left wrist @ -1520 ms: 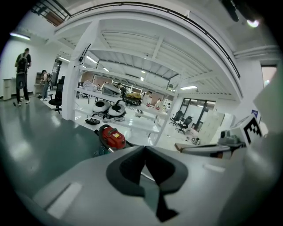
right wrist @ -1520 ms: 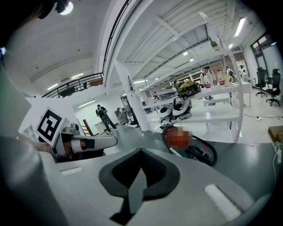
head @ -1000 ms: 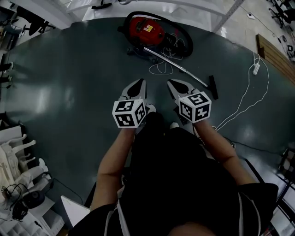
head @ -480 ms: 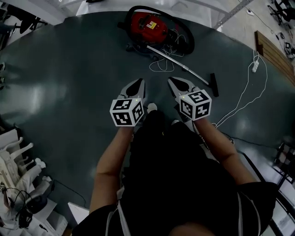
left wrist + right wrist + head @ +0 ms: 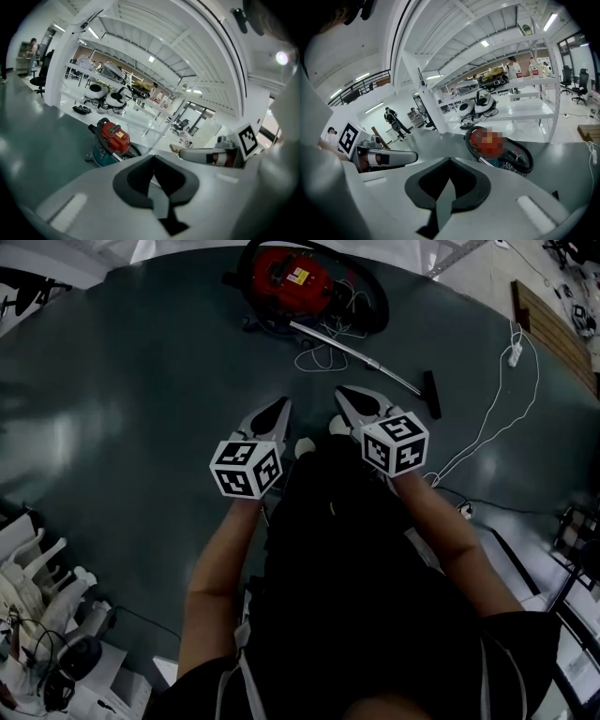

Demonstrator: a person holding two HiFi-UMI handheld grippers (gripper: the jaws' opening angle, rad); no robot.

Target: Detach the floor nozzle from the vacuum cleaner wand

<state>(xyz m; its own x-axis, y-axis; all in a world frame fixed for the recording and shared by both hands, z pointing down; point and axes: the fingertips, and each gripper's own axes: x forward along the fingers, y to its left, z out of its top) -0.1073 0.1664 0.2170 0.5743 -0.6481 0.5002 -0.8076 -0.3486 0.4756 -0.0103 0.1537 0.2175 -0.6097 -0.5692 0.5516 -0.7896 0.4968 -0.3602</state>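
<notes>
Floor nozzle [image 5: 431, 395] removal hasn't started, as far as I can judge from across the room. Widest of all is the dark grey floor [image 5: 141, 381], and at its far side sits the red vacuum cleaner [image 5: 289, 276] with its black hose [image 5: 378, 315] looped round it. From that body the metal wand [image 5: 361, 357] lies flat on the floor, slanting toward the person's right, and the small black floor nozzle is joined to its end. A white cable [image 5: 483, 432] trails on the floor just past it. Closer in, the person holds both tools out in front, touching nothing. The left gripper [image 5: 279, 409] and the right gripper [image 5: 345, 395] each have their jaws clenched together, with nothing between them. This looks like the approach. Next, I'd guess, one gripper must open and pin the wand near the joint while the other takes the nozzle and pulls it free.
</notes>
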